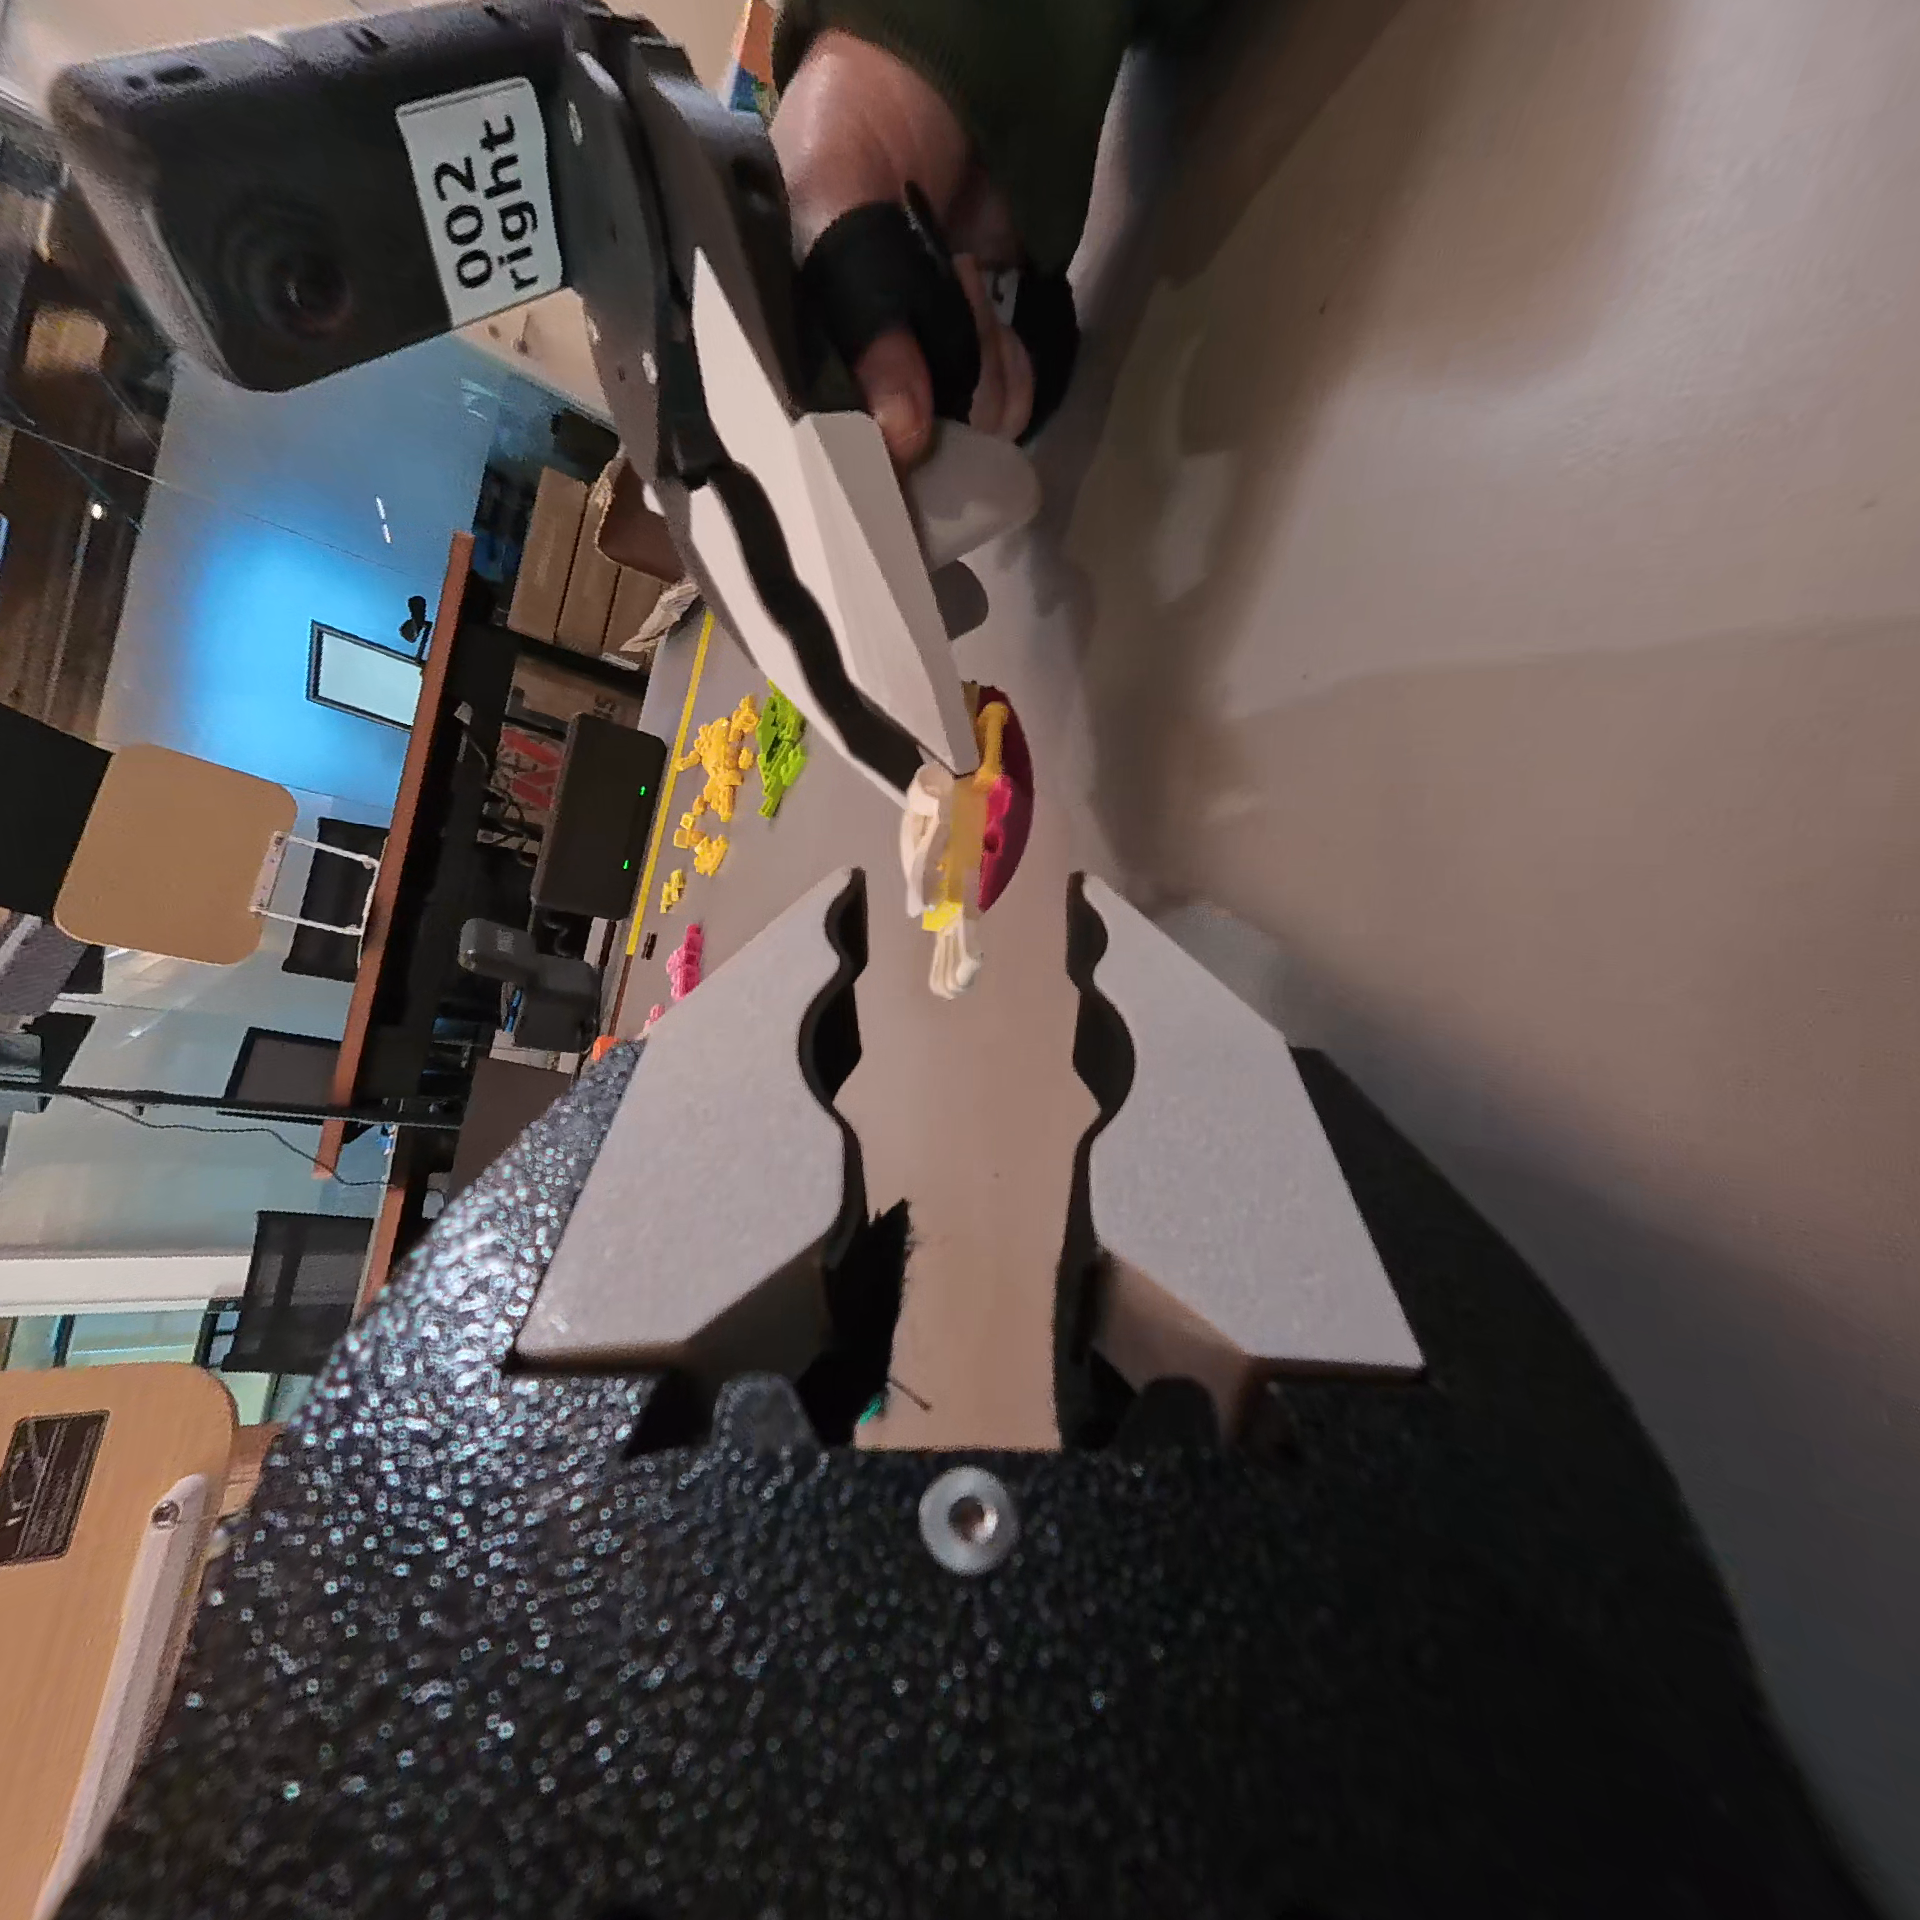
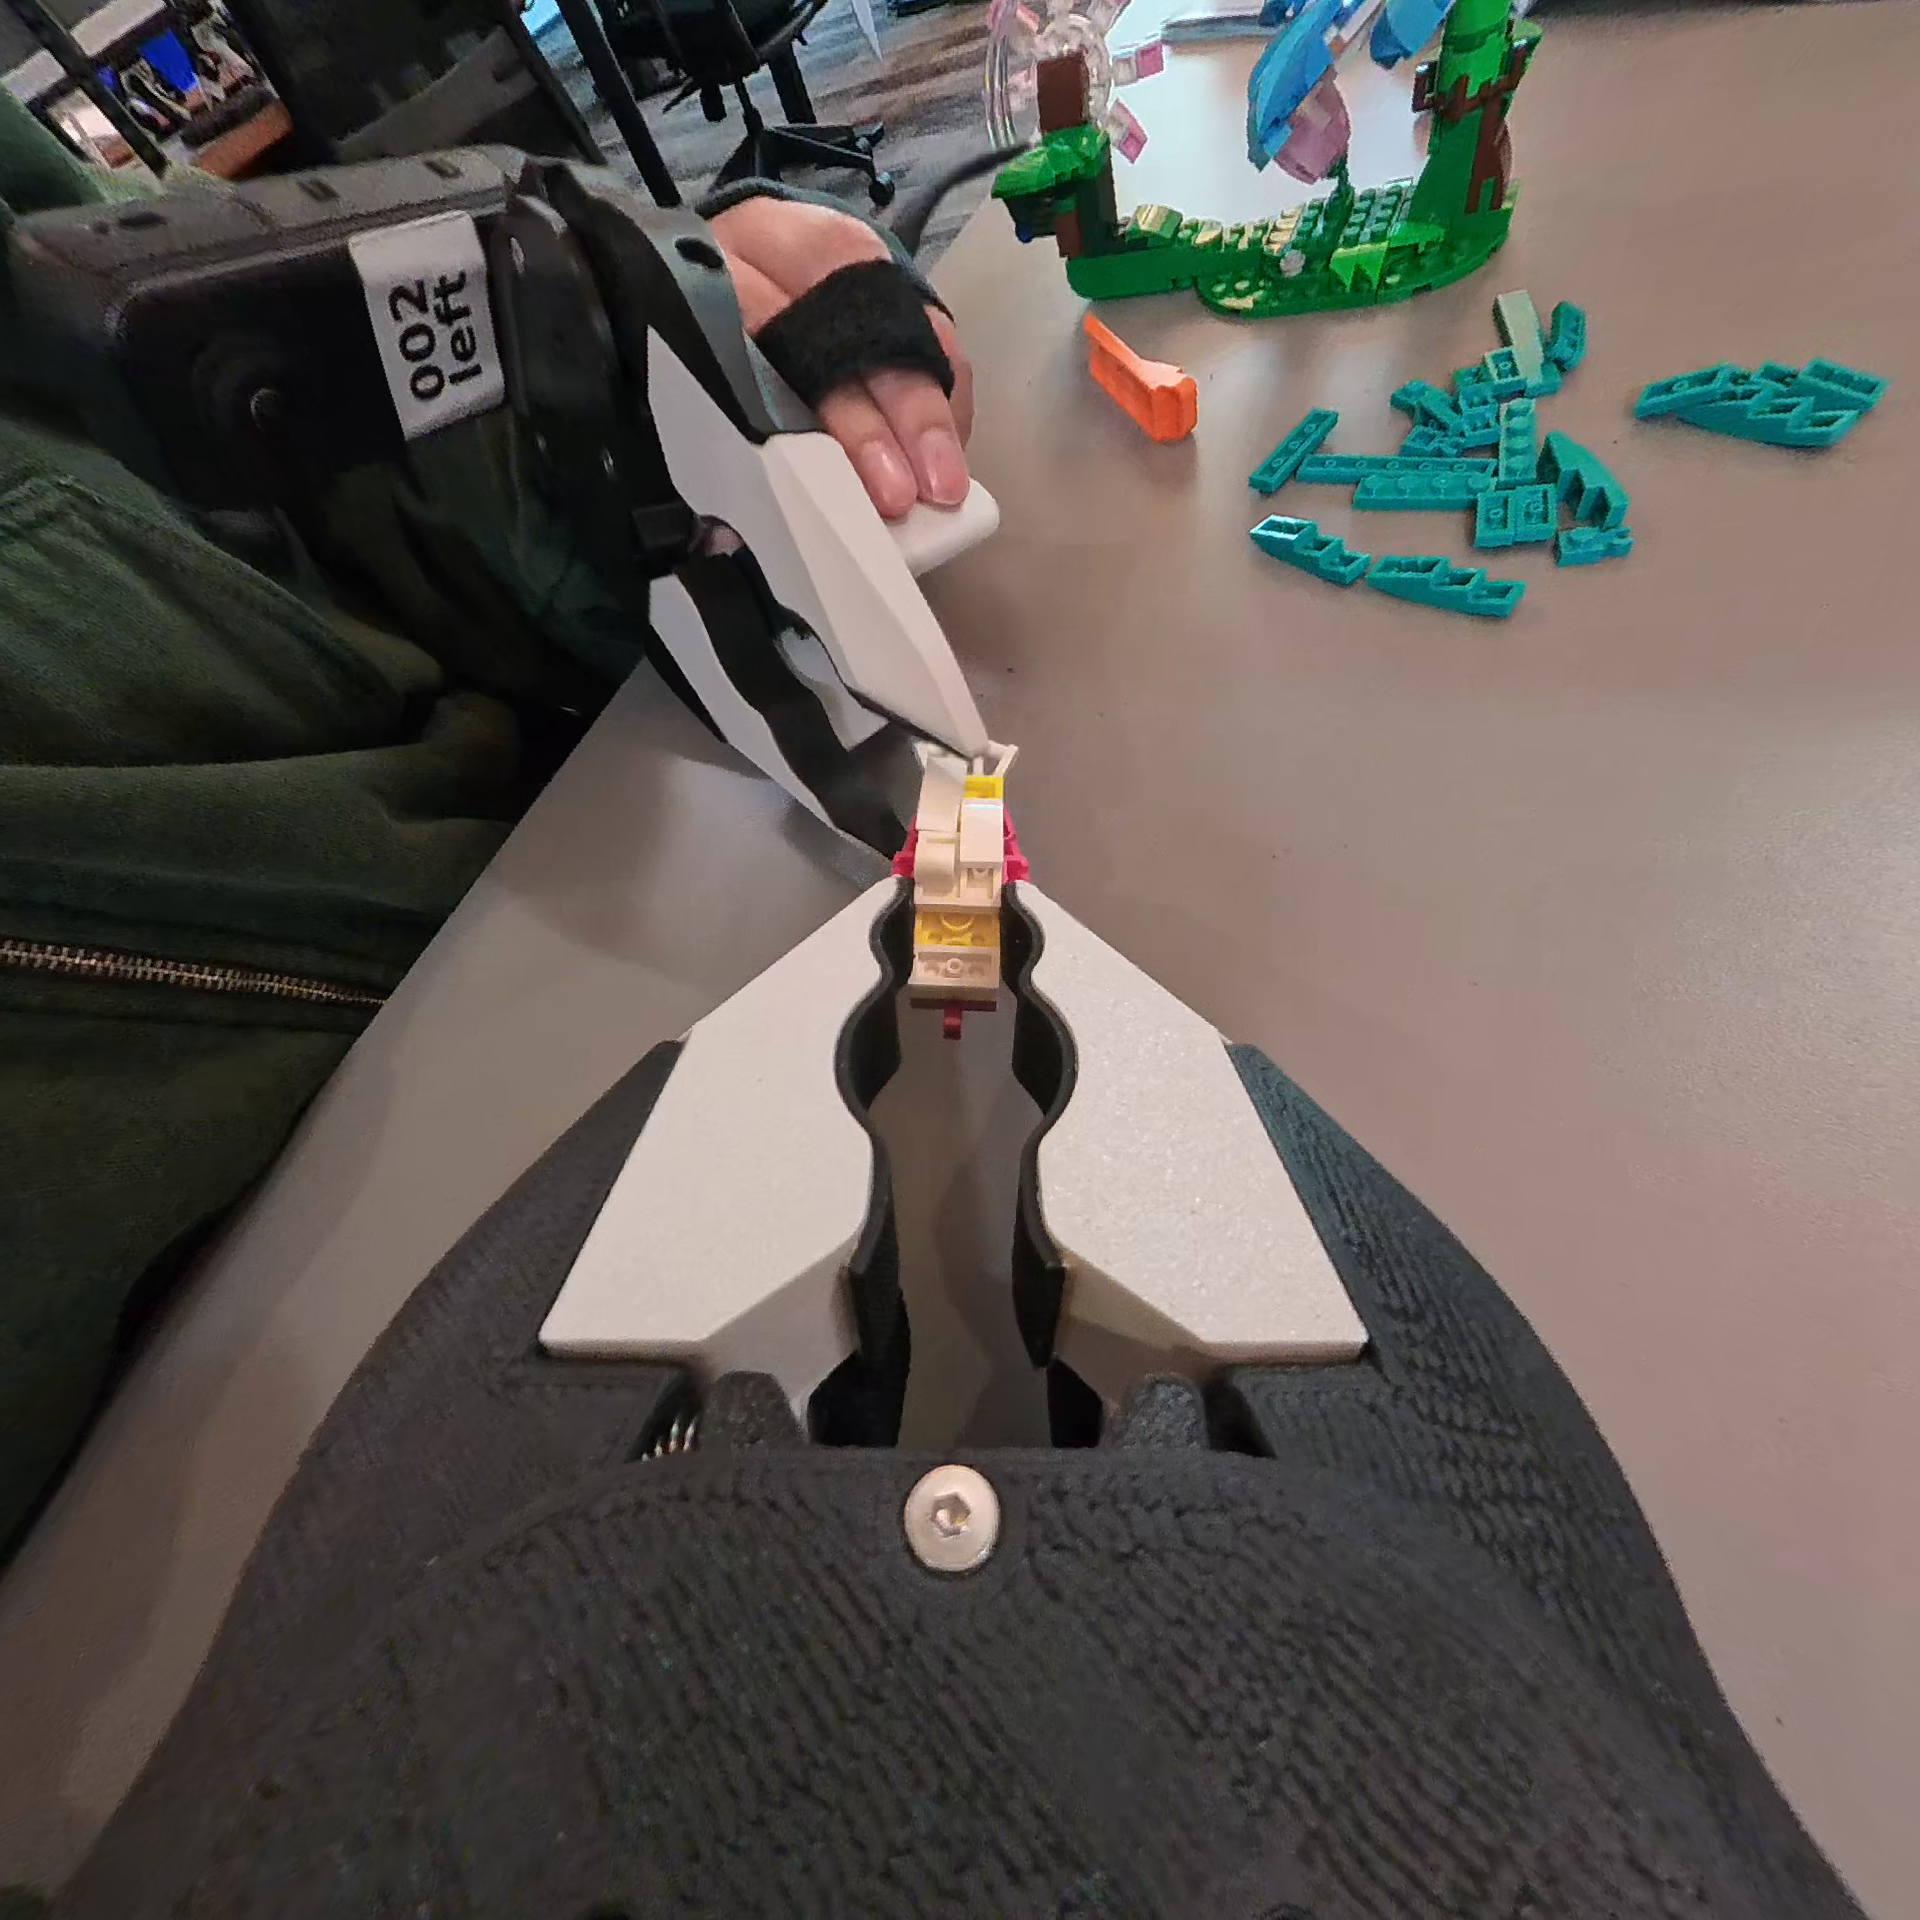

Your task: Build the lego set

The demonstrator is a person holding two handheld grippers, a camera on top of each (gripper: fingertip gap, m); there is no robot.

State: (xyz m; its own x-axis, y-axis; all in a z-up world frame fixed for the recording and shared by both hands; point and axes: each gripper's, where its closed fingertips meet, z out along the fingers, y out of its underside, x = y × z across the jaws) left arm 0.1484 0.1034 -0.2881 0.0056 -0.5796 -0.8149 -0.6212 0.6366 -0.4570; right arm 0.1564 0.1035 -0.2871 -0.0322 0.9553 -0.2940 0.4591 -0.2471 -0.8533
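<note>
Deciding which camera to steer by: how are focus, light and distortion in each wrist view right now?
Left wrist view: rolled sideways, dim, soft shadows on the table; the small assembly looks soft, the right gripper clearer. Right wrist view: upright, evenly lit, small assembly sharp; wide-angle bending at the edges, green model slightly soft.

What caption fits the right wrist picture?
Right tongs pinch a small white, yellow and pink lego piece as left tongs touch its tip.

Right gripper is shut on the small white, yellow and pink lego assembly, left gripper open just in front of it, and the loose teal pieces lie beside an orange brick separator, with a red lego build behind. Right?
Almost. The build behind the loose teal pieces and orange brick separator is green, not red; the right wrist view shows it.
</note>
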